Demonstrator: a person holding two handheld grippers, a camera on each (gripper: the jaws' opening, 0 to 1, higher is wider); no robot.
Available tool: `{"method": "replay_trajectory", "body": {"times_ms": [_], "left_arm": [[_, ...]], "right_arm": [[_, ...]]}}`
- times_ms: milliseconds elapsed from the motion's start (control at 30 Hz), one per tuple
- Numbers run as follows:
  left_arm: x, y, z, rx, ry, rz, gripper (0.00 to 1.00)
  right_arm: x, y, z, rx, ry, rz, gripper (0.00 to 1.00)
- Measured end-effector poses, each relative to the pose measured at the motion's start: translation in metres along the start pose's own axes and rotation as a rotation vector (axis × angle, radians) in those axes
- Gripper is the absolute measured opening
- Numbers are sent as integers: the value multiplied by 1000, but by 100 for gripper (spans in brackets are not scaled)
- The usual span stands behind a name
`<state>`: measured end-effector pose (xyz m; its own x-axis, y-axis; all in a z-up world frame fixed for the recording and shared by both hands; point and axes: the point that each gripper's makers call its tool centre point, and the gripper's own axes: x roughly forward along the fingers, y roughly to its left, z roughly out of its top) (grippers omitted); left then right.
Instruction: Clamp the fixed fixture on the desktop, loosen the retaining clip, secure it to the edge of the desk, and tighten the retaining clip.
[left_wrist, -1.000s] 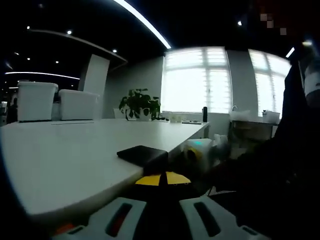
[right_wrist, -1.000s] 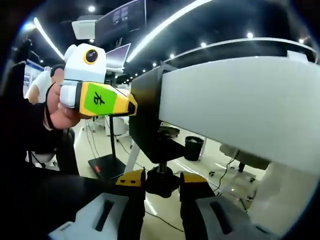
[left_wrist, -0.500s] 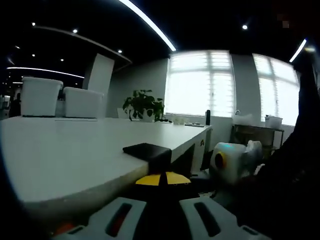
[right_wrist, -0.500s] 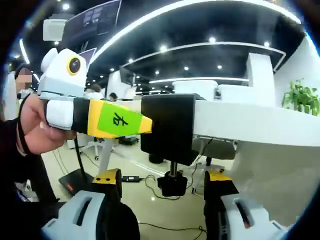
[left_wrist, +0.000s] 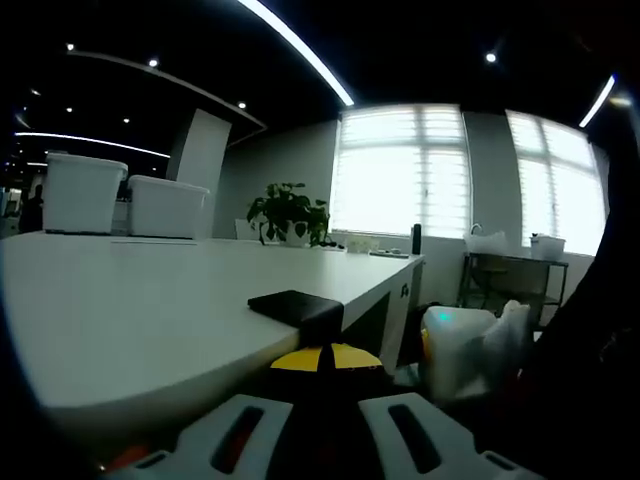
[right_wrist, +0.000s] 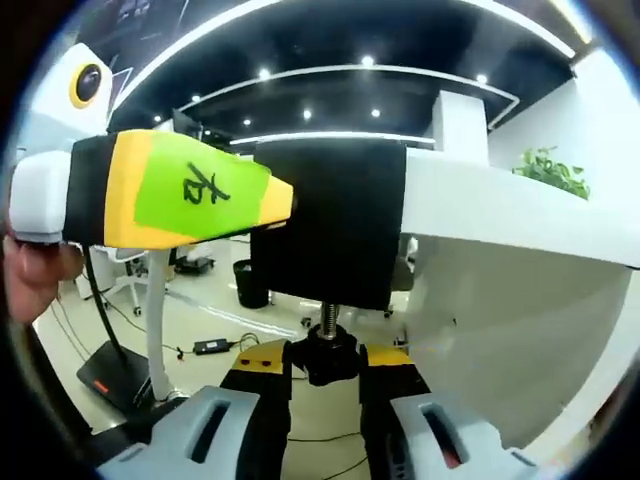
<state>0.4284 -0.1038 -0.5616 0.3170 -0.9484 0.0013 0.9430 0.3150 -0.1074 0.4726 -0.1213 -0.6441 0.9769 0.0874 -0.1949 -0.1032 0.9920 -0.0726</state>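
Now clamp knob (right_wrist: 330, 355) between right hand-held gripper (right_wrist: 328, 362) jaws.

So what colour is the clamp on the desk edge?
Black. The clamp shows best in the right gripper view, gripping the white desk.

The left gripper (left_wrist: 322, 362) has its jaws closed on the black fixture (left_wrist: 296, 308), which sits on the near edge of the white counter (left_wrist: 130, 310).

The broad white desk top (left_wrist: 130, 300) lies bare up to the black clamp fixture (left_wrist: 295, 307) at its edge. Below, the fixture's black screw knob (right_wrist: 325, 352) fills the gap between the right gripper (right_wrist: 325, 362) jaws; the yellow-and-green-tipped left gripper (right_wrist: 170, 190) blocks one side.
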Motion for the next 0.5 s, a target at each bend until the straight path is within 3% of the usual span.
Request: {"method": "replay_trajectory", "body": {"times_ms": [100, 433, 500], "left_arm": [[0, 3, 0, -3, -2, -2, 3], [3, -5, 0, 6, 15, -9, 3], [4, -5, 0, 10, 18, -10, 3]], "right_arm": [[-1, 3, 0, -26, 4, 51, 23], [-1, 15, 1, -123, -39, 432, 23], [-1, 16, 1, -139, -46, 480, 23]]}}
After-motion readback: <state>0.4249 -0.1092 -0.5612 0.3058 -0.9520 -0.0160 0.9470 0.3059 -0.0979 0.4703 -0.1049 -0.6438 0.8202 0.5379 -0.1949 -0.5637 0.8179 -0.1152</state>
